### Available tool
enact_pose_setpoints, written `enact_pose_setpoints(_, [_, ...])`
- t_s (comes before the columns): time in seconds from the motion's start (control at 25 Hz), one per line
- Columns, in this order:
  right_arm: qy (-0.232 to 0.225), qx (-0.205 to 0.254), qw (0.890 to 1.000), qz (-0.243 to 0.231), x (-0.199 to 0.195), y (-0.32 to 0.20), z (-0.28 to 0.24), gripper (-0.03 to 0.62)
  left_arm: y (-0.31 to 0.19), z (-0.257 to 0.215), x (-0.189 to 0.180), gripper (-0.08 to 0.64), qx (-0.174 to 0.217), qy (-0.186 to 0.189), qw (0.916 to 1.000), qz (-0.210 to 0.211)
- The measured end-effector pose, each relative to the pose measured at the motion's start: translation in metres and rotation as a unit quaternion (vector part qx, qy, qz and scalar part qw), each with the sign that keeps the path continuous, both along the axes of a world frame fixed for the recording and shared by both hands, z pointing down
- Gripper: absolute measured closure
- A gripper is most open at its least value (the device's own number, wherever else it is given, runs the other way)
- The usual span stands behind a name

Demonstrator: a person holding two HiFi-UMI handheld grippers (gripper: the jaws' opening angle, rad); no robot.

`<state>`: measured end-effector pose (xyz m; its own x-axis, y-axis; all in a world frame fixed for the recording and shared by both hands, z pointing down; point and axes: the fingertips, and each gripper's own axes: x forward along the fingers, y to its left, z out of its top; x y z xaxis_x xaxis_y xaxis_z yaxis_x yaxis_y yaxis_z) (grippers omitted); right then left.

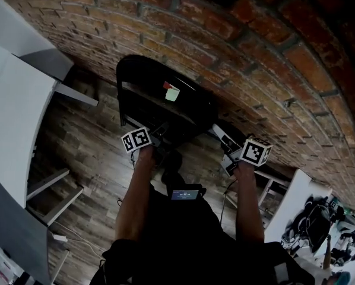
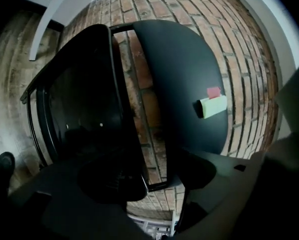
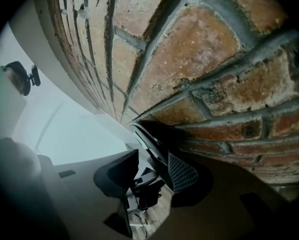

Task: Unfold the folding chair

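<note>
Left gripper [image 1: 161, 138] and right gripper [image 1: 221, 135] held jaws apart, clamping nothing, near the black folding chair [image 1: 157, 97] by the brick wall [image 1: 237, 52].

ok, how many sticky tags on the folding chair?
2. A small red tag and a pale green note, next to each other on the rounded dark panel of the folding chair. Its far side is hidden, so more are possible.
</note>
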<state>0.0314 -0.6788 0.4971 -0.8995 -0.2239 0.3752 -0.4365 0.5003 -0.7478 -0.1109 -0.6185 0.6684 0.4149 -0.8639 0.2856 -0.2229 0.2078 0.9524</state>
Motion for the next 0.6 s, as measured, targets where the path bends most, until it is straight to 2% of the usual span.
enact_pose_setpoints(0.12, [0.031, 0.021, 0.999, 0.004, 0.003, -0.013, 0.001, 0.420, -0.014, 0.022, -0.006, 0.238, -0.022, -0.009, 0.9993, -0.029])
enact_pose_setpoints(0.36, [0.102, 0.074, 0.991, -0.034, -0.009, -0.019, 0.012, 0.413, -0.030, 0.037, -0.021, 0.240, -0.015, -0.001, 0.9973, -0.071])
enact_pose_setpoints(0.48, [0.117, 0.102, 0.986, -0.060, -0.021, -0.028, 0.018, 0.413, -0.027, 0.045, -0.022, 0.344, -0.027, 0.006, 0.9965, -0.079])
enact_pose_setpoints(0.6, [0.105, 0.133, 0.980, -0.102, -0.030, -0.030, 0.018, 0.411, -0.025, 0.044, -0.023, 0.365, -0.024, 0.018, 0.9954, -0.091])
